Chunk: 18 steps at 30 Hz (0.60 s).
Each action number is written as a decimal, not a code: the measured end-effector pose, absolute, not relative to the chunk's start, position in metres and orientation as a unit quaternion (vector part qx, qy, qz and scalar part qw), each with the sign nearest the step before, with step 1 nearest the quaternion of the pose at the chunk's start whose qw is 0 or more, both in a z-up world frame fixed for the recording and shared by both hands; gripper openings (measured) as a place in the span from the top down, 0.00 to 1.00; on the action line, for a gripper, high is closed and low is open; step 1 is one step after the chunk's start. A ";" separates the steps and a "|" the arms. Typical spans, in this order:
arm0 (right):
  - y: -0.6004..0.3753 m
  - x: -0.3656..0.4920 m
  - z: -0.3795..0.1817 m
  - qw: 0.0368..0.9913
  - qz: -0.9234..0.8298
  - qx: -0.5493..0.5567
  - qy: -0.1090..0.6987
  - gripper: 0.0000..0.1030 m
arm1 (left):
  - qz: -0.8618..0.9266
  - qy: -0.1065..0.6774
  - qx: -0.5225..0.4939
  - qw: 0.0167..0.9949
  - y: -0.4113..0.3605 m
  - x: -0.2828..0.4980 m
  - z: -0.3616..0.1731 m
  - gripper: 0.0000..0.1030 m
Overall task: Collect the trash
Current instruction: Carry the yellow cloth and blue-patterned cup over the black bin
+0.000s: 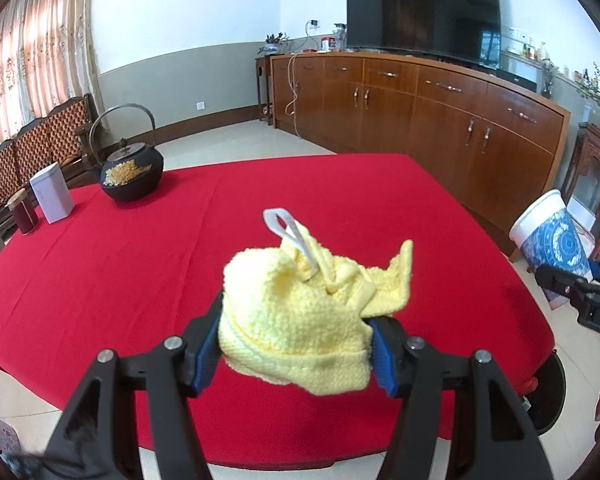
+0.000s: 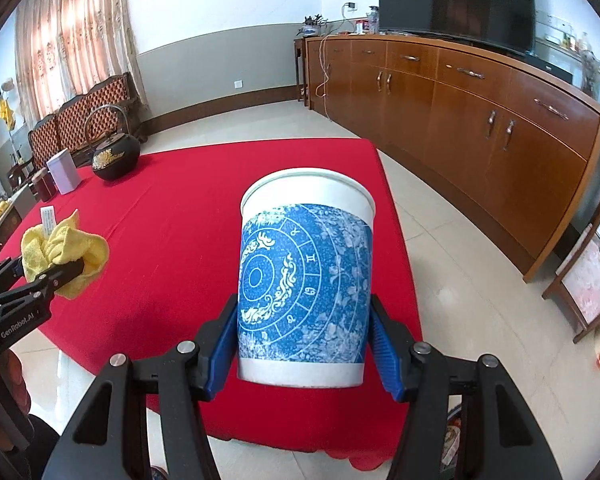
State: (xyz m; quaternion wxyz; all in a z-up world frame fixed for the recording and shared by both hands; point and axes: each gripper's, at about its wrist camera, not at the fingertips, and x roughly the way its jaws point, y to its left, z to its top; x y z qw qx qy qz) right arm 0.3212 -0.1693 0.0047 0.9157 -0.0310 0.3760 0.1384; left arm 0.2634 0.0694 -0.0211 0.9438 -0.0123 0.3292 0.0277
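My left gripper (image 1: pixel 296 348) is shut on a crumpled yellow knitted cloth (image 1: pixel 300 312) with a white tag loop, held above the near part of the red table (image 1: pixel 140 264). It also shows in the right wrist view (image 2: pixel 64 252) at the left. My right gripper (image 2: pixel 304 340) is shut on a white paper cup with a blue zodiac pattern (image 2: pixel 304 280), held upright above the table's right side. The cup shows at the right edge of the left wrist view (image 1: pixel 552 236).
A black iron teapot (image 1: pixel 132 172), a white tin box (image 1: pixel 52 192) and a dark red jar (image 1: pixel 22 212) stand at the table's far left. A long wooden sideboard (image 1: pixel 440 108) with a television (image 1: pixel 424 16) runs along the right wall. Tiled floor surrounds the table.
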 end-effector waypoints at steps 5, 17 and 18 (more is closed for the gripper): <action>-0.178 0.304 0.009 0.919 0.133 -0.027 0.371 0.40 | 0.018 0.322 -0.010 0.947 0.060 0.253 -0.015 0.39; -0.210 0.265 0.024 0.928 0.109 -0.014 0.356 0.40 | -0.016 0.307 -0.001 0.951 0.029 0.233 -0.003 0.39; -0.214 0.261 0.025 0.929 0.106 -0.012 0.355 0.40 | -0.019 0.305 -0.001 0.952 0.026 0.230 -0.002 0.39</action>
